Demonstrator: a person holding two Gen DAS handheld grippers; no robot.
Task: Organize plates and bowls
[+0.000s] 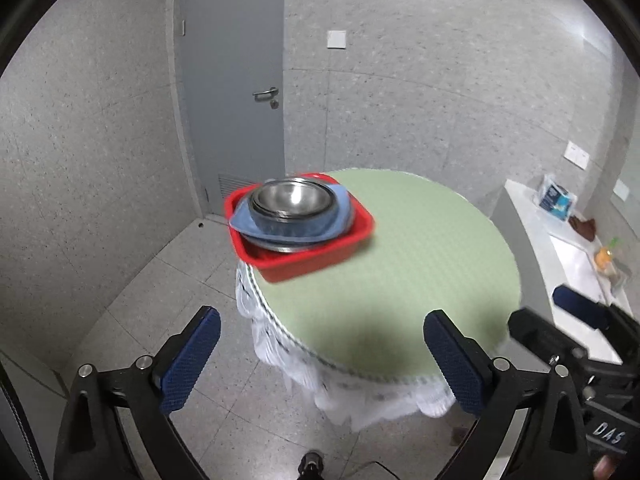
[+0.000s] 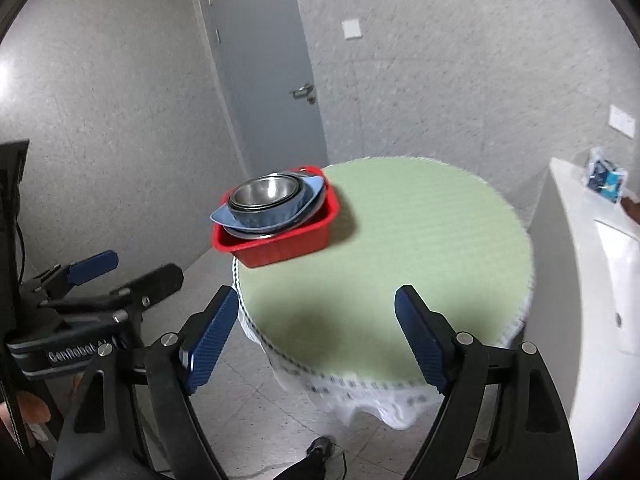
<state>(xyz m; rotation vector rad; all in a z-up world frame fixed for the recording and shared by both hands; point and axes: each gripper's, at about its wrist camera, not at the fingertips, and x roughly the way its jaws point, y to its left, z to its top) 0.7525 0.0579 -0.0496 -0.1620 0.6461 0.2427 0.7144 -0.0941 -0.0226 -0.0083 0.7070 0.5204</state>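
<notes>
**Stacked dishes in a red bin at the desk's far-left edge**

Grey speckled walls and a grey door [image 1: 232, 80] back the left wrist view, where a round desk [image 1: 400, 272] with a pale green top and a white frilled skirt fills the middle. At its far-left edge sits a red bin [image 1: 308, 256], one corner pointing toward the camera and partly overhanging the rim. Inside lie a blue plate [image 1: 288, 228] with its long axis running left to right, pointed ends over the bin walls, and nested steel bowls [image 1: 292, 200] resting on it, mouths up. A steel rim shows under the plate; what it belongs to is hidden. Motion blur softens the stack. The left hand-held gripper [image 1: 320, 344] hangs near the desk's close edge with its blue pads wide apart, holding nothing. At lower right the other tool's body reads "DAS", cut off by the frame.

From the right wrist view, the bin [image 2: 280, 248], plate [image 2: 232, 216] and bowls [image 2: 264, 196] sit in the same far-left spot. The right hand-held gripper [image 2: 316, 324] is likewise spread and empty above the near edge. The left tool at lower left carries the label "GenRobot.AI". A white counter [image 2: 580, 240] at right holds a blue-and-white packet [image 2: 606, 178], print illegible.
</notes>
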